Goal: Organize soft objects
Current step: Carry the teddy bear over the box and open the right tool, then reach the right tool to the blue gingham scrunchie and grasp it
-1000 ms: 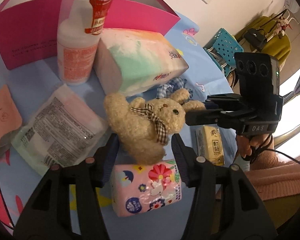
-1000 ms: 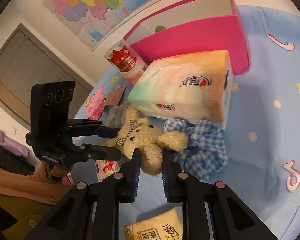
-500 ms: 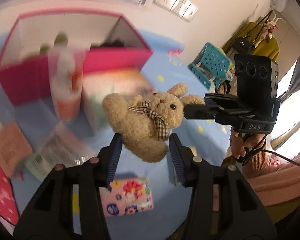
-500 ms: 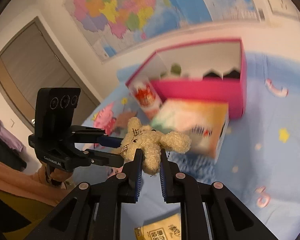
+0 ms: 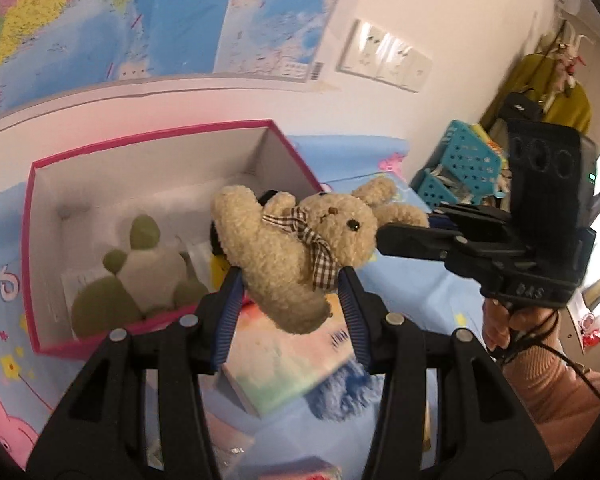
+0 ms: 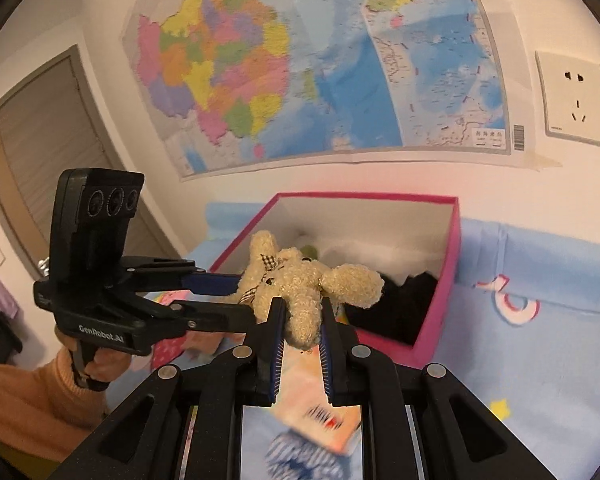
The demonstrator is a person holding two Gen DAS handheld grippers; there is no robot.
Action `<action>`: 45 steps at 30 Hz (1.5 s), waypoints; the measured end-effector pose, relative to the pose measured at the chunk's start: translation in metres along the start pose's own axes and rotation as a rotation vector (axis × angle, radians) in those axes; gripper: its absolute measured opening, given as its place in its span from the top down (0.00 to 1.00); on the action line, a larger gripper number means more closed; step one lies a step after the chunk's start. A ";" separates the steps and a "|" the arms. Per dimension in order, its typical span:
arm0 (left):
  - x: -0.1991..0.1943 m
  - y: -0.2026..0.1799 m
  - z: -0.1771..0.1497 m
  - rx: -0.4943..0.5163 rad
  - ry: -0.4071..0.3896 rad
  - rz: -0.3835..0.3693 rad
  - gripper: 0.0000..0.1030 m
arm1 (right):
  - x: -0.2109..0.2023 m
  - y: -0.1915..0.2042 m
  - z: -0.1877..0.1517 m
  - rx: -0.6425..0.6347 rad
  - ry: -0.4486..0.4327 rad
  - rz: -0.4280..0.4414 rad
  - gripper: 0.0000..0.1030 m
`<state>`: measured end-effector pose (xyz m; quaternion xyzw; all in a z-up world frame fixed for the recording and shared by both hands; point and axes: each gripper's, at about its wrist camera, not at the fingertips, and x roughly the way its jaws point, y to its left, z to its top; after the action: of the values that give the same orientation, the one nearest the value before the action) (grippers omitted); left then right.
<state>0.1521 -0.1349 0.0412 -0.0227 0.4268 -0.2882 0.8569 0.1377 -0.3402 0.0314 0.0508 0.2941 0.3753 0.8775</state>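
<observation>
Left wrist view: my left gripper (image 5: 290, 300) clamps the plush bunny (image 5: 296, 248) at its body; its jaws just closed in a little on it. Bunny is now off the blue cloth, in the air, pink box (image 5: 32, 240) at 10 o'clock.

Right wrist view: right gripper (image 6: 300, 322) pinches what is probably an ear. Box at 1 o'clock, near. Next: carry over the rim, drop.
</observation>
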 end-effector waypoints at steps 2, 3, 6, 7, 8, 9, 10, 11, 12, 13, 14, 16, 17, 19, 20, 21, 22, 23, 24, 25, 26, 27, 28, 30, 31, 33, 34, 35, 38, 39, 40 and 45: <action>0.008 -0.001 0.005 -0.004 0.011 0.015 0.51 | 0.007 -0.004 0.004 0.000 0.008 -0.012 0.85; 0.012 0.001 0.009 -0.009 0.020 0.025 0.51 | 0.012 -0.007 0.006 0.001 0.017 -0.015 0.85; 0.020 0.005 0.012 -0.021 0.034 0.040 0.51 | 0.025 -0.017 0.009 0.010 0.042 -0.035 0.85; 0.023 0.007 0.013 -0.027 0.042 0.044 0.51 | 0.028 -0.020 0.009 0.014 0.048 -0.040 0.85; 0.026 0.008 0.014 -0.032 0.049 0.048 0.51 | 0.031 -0.023 0.009 0.020 0.055 -0.044 0.85; 0.029 0.010 0.016 -0.040 0.055 0.059 0.51 | 0.036 -0.026 0.008 0.028 0.068 -0.049 0.84; 0.031 0.011 0.017 -0.042 0.058 0.062 0.51 | 0.040 -0.029 0.007 0.035 0.076 -0.060 0.83; 0.032 0.012 0.018 -0.042 0.058 0.063 0.51 | 0.042 -0.031 0.007 0.042 0.080 -0.069 0.83; 0.034 0.014 0.018 -0.047 0.054 0.066 0.51 | 0.045 -0.035 0.005 0.054 0.087 -0.086 0.77; 0.034 0.016 0.017 -0.054 0.053 0.065 0.51 | 0.046 -0.036 0.004 0.060 0.088 -0.105 0.70; 0.033 0.016 0.016 -0.057 0.048 0.066 0.51 | 0.046 -0.038 0.003 0.060 0.087 -0.123 0.69; 0.029 0.018 0.012 -0.059 0.028 0.060 0.51 | 0.039 -0.037 0.001 0.066 0.064 -0.130 0.69; 0.027 0.018 0.010 -0.058 0.023 0.059 0.51 | 0.036 -0.038 0.000 0.067 0.058 -0.127 0.69; 0.021 0.015 0.005 -0.038 0.001 0.069 0.51 | 0.026 -0.036 -0.002 0.064 0.039 -0.128 0.68; 0.017 0.013 0.002 -0.026 -0.012 0.071 0.51 | 0.020 -0.035 -0.003 0.063 0.032 -0.124 0.68; 0.015 0.011 0.001 -0.018 -0.020 0.069 0.51 | 0.015 -0.034 -0.005 0.063 0.028 -0.120 0.67; 0.010 0.008 -0.002 -0.010 -0.030 0.061 0.51 | 0.012 -0.033 -0.006 0.064 0.024 -0.119 0.67; 0.006 0.005 -0.004 -0.002 -0.039 0.059 0.51 | 0.008 -0.031 -0.007 0.065 0.021 -0.116 0.66; 0.001 0.002 -0.007 0.013 -0.050 0.060 0.51 | 0.003 -0.030 -0.011 0.066 0.021 -0.104 0.66; -0.005 -0.003 -0.011 0.033 -0.061 0.054 0.51 | 0.000 -0.028 -0.013 0.066 0.021 -0.097 0.66; -0.009 -0.006 -0.014 0.041 -0.068 0.046 0.51 | -0.003 -0.027 -0.016 0.066 0.022 -0.090 0.65; -0.014 -0.009 -0.018 0.049 -0.074 0.034 0.51 | -0.007 -0.024 -0.021 0.066 0.028 -0.073 0.65; -0.019 -0.014 -0.023 0.064 -0.082 0.018 0.51 | -0.010 -0.021 -0.025 0.067 0.035 -0.059 0.65; -0.025 -0.022 -0.032 0.084 -0.087 -0.004 0.51 | -0.014 -0.016 -0.034 0.063 0.050 -0.040 0.63; -0.027 -0.026 -0.038 0.098 -0.085 -0.010 0.51 | -0.016 -0.013 -0.042 0.065 0.065 -0.024 0.62; -0.028 -0.034 -0.050 0.113 -0.069 -0.033 0.51 | -0.018 -0.010 -0.054 0.061 0.092 -0.018 0.60; -0.027 -0.037 -0.055 0.119 -0.060 -0.038 0.51 | -0.018 -0.009 -0.060 0.061 0.105 -0.016 0.60; -0.025 -0.040 -0.060 0.124 -0.052 -0.041 0.51 | -0.017 -0.008 -0.066 0.064 0.119 -0.016 0.60; -0.019 -0.048 -0.075 0.138 -0.020 -0.055 0.51 | -0.014 -0.008 -0.085 0.093 0.159 -0.007 0.59; -0.016 -0.050 -0.080 0.138 -0.008 -0.060 0.51 | -0.010 -0.008 -0.092 0.106 0.176 -0.001 0.59; -0.013 -0.051 -0.086 0.131 0.006 -0.072 0.51 | -0.008 -0.008 -0.098 0.113 0.189 -0.001 0.59; 0.011 -0.050 -0.106 0.095 0.098 -0.100 0.51 | 0.010 -0.008 -0.119 0.141 0.254 -0.008 0.56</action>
<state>0.0544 -0.1604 -0.0197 0.0107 0.4526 -0.3515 0.8195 0.0826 -0.3549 -0.0733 0.0634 0.4285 0.3537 0.8290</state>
